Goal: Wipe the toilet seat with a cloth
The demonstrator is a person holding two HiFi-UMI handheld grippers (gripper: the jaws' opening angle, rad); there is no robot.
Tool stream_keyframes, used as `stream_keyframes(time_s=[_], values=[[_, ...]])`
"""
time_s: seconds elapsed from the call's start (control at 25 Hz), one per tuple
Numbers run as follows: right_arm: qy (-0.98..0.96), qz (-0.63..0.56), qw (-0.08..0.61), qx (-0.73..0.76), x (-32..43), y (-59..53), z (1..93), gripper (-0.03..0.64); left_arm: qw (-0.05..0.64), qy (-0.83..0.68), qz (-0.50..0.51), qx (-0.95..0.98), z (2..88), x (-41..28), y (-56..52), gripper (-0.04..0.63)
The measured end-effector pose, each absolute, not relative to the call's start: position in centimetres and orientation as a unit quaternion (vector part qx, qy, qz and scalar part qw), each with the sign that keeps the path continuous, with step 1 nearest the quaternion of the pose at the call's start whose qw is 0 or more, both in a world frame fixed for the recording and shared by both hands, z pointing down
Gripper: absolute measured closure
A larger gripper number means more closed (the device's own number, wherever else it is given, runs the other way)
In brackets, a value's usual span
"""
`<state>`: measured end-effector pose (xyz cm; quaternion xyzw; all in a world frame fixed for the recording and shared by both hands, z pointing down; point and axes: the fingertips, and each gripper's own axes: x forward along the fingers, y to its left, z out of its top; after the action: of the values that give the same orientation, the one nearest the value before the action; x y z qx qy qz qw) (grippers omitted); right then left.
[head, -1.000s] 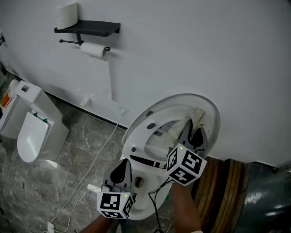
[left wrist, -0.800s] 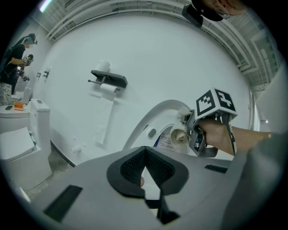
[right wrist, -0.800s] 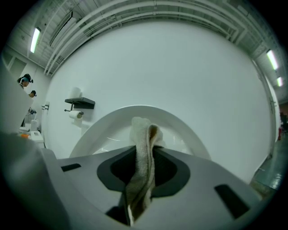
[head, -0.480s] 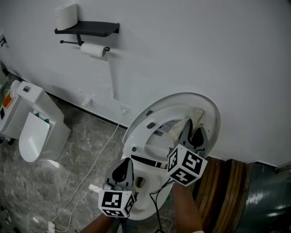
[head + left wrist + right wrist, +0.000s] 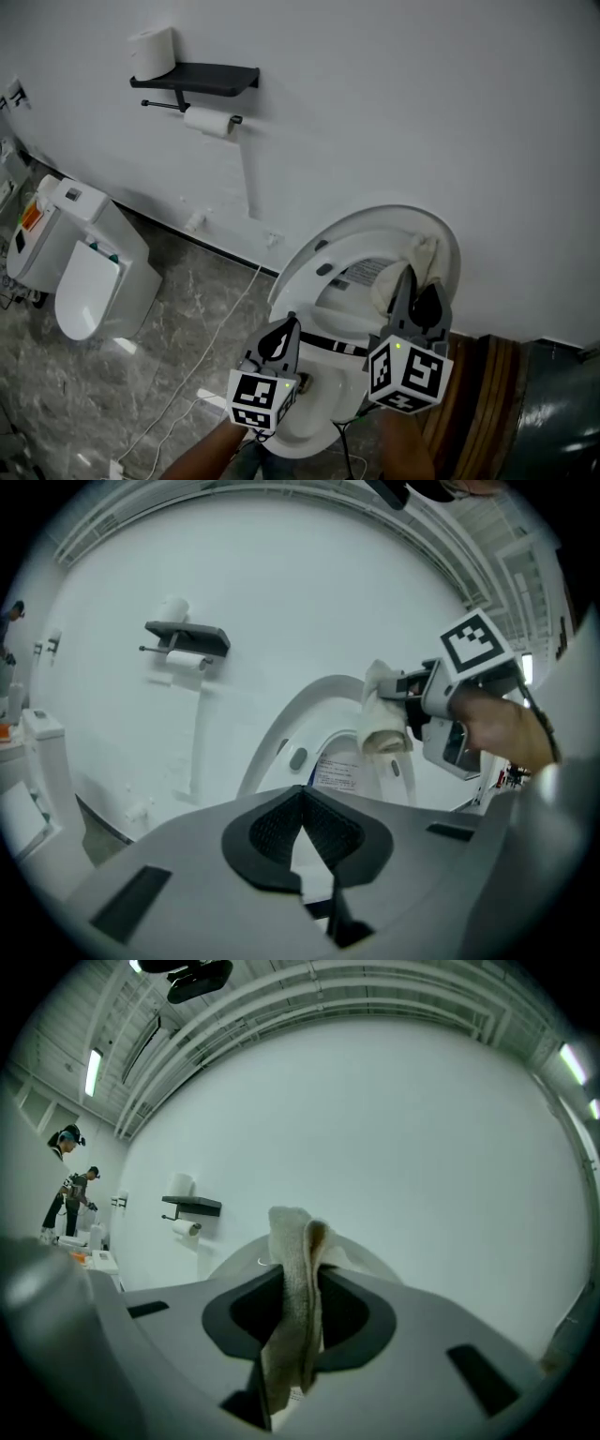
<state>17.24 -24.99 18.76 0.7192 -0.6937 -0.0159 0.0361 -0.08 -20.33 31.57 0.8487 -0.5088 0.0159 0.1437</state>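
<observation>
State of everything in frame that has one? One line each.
left gripper: shut, empty
right gripper: shut on cloth
cloth: bunched, at raised seat's upper rim
toilet seat: raised
lid: up against wall
second toilet: lid down
paper roll: on holder
spare roll: upright on shelf

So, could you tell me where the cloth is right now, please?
In the head view the cloth is clamped in the right gripper, at the upper right of the raised toilet seat, near the white wall.
</observation>
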Motion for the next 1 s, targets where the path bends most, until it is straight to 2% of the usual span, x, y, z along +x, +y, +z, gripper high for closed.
stream_keyframes(time_s=[0.44, 0.48, 0.64, 0.84, 1.0], values=[[-0.706, 0.010, 0.038, 0.707, 18.1, -21.5, 20.3, 0.529, 0.091, -0.522, 0.084, 0.844, 33.2, 0.5, -27.2, 0.582], [-0.707, 0.011, 0.040, 0.706, 18.2, -21.3, 20.8, 0.528, 0.096, -0.518, 0.084, 0.846, 33.4, 0.6, -27.6, 0.559], [-0.709, 0.021, 0.045, 0.703, 18.6, -21.0, 22.1, 0.529, 0.102, -0.496, 0.086, 0.858, 33.7, 1.9, -28.3, 0.386], [-0.710, 0.043, 0.043, 0.701, 18.5, -20.4, 22.3, 0.529, 0.076, -0.482, 0.148, 0.860, 34.3, 3.2, -29.4, 0.290], [-0.716, 0.041, 0.033, 0.697, 18.7, -20.0, 21.9, 0.529, 0.084, -0.447, 0.194, 0.869, 34.6, 4.6, -30.2, 0.279]])
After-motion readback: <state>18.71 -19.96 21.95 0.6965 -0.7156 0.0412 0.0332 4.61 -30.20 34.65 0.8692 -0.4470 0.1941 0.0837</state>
